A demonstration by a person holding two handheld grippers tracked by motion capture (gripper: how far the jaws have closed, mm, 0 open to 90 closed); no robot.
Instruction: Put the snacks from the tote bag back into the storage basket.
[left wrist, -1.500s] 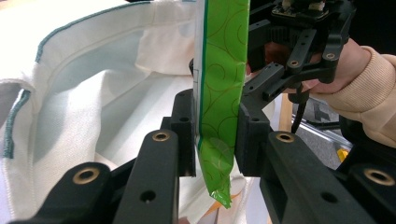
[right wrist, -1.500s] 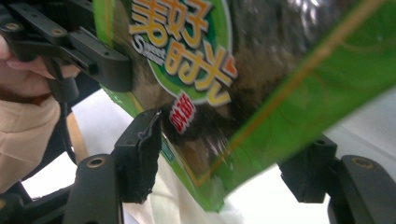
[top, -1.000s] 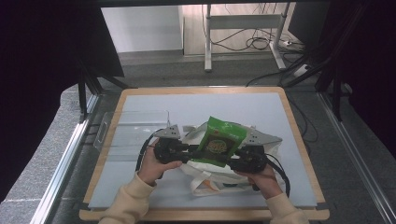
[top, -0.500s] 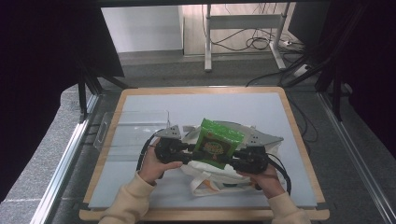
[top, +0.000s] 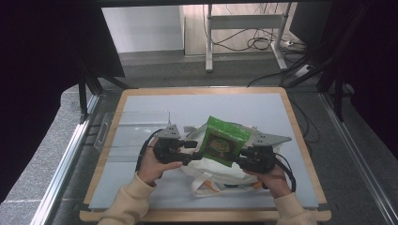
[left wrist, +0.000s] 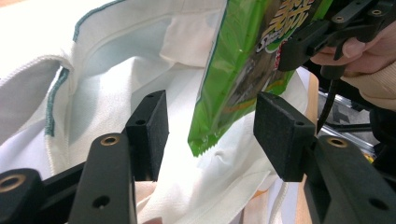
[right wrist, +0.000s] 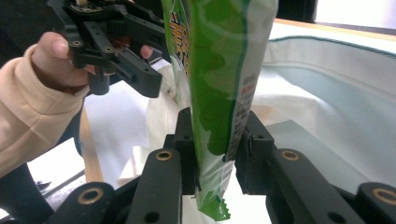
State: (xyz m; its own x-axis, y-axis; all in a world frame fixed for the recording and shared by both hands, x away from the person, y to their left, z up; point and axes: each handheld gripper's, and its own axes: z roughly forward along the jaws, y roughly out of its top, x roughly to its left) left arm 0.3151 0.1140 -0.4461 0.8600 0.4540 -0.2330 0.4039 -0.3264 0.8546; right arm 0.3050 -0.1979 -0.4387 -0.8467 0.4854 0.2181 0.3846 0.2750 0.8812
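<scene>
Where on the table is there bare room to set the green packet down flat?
Free: the far strip of the table beyond the white bag, and the right margin past the right gripper. Crowded: the near middle, where both grippers, the green packet and bag meet; the left holds a clear tray.

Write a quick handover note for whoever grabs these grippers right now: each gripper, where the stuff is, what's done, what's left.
Left gripper: open, jaws have just been opening; the snack bag's corner hangs between them untouched.
Right gripper: shut on the green snack bag, holding it upright.
White tote bag: lies on the table under the snack bag, mouth open.
Done: snack bag handed over to the right gripper.
Left: probably lower it into the tote bag, then release.
</scene>
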